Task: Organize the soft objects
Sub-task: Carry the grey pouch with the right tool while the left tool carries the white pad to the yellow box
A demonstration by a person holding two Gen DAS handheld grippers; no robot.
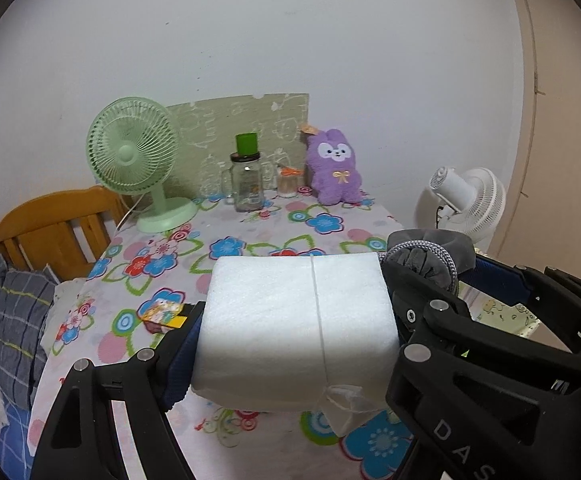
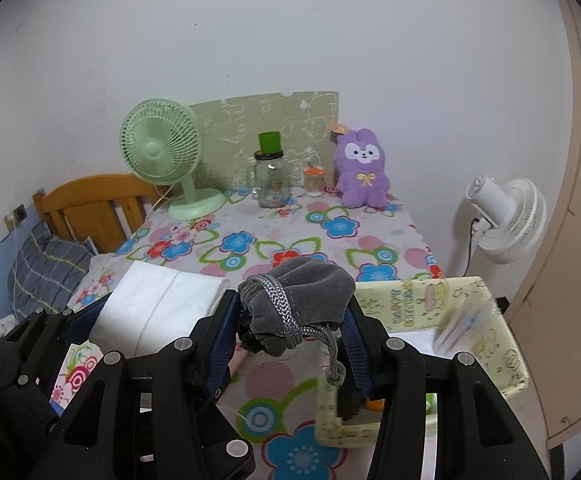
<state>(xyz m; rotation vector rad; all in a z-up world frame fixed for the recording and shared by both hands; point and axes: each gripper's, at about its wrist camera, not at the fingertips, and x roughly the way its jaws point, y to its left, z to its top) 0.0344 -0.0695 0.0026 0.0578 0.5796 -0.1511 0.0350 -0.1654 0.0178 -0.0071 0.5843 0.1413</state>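
Observation:
My left gripper (image 1: pixel 296 312) is shut on a white foam block (image 1: pixel 298 328) tied with a white string, held above the flowered table (image 1: pixel 250 236). The same foam block (image 2: pixel 154 308) shows at the left in the right wrist view. My right gripper (image 2: pixel 290 316) is shut on a grey velvet drawstring pouch (image 2: pixel 298 300), whose braided cord hangs down. That pouch (image 1: pixel 430 256) also shows just right of the foam in the left wrist view. A purple plush rabbit (image 1: pixel 334 168) stands at the table's far edge against the wall.
A pale yellow fabric box (image 2: pixel 450 320) sits at the table's near right edge. At the back stand a green desk fan (image 1: pixel 134 160), a glass jar (image 1: pixel 246 184) with a green cup on top, and a small jar (image 1: pixel 288 184). A white fan (image 2: pixel 506 216) stands right; a bed lies left.

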